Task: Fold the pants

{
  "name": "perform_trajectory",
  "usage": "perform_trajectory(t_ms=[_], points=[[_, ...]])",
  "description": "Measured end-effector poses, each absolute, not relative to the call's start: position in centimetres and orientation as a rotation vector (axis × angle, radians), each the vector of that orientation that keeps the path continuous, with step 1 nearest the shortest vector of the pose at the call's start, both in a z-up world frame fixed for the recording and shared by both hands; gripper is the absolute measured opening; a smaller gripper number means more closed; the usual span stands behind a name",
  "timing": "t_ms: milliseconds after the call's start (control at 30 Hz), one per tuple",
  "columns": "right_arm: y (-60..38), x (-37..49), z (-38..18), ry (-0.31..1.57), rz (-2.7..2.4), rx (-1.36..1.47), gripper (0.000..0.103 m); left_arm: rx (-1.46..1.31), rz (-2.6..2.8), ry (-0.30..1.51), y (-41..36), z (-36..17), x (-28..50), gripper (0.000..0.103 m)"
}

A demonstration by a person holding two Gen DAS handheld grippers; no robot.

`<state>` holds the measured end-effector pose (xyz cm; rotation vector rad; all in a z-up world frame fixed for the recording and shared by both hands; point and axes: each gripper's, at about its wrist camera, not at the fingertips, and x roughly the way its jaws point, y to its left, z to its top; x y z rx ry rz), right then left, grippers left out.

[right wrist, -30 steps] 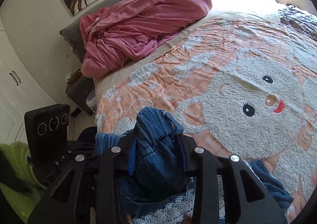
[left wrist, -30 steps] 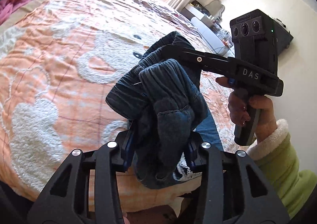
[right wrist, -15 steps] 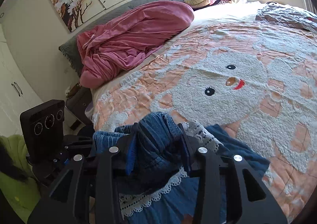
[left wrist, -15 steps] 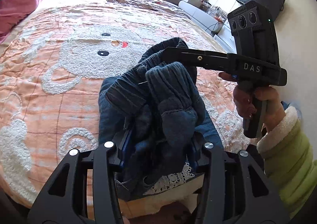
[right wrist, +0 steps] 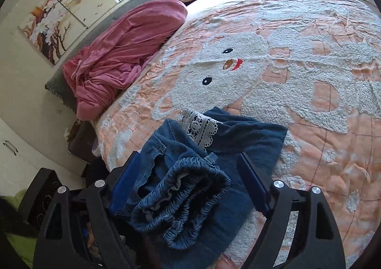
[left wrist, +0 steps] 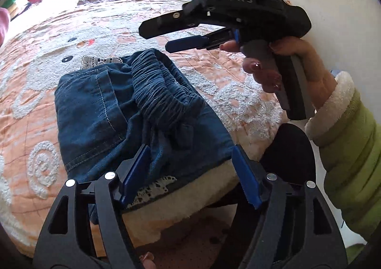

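1. Pants (left wrist: 123, 111): dark blue denim with an elastic waistband (left wrist: 159, 92) and white lace trim (right wrist: 200, 126), lying folded in a compact bundle at the near edge of the bedspread (left wrist: 35, 92).
2. Left gripper (left wrist: 188, 173): blue-padded fingers spread wide, flanking the near end of the bundle without pinching it.
3. Right gripper (right wrist: 190, 178): fingers likewise spread; the bunched waistband lies between them, ungripped.
4. Pink blanket (right wrist: 123, 49): heaped near the headboard, well apart from the pants.

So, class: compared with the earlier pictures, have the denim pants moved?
Yes. The pants have gone from held up in both closed grippers down onto the bedspread, near the embroidered face, with both grippers now open.
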<state>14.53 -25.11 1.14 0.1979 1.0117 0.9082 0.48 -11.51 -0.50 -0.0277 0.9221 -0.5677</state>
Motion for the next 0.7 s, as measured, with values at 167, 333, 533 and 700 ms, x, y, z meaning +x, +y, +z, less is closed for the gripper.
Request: perform_trajectory(t_ms=[167, 333, 533, 700], points=[[-22.1, 13.3, 0.6, 1.026, 0.821, -0.015, 0.086, -0.065, -0.596, 0.913, -9.7, 0.1, -0.1, 0.064], [-22.2, 11.9, -1.8, 1.045, 0.736, -0.216, 0.086, -0.109, -0.579, 0.905, -8.2, 0.4, -0.8, 0.067], [-24.1, 11.0, -2.7, 1.014, 0.727, -0.210, 0.086, -0.098, -0.444, 0.878, -5.9, 1.2, 0.2, 0.072], [-24.6, 10.9, -2.2, 1.024, 0.739, -0.142, 0.086, -0.084, -0.369, 0.881, -5.1, 1.0, 1.3, 0.067]])
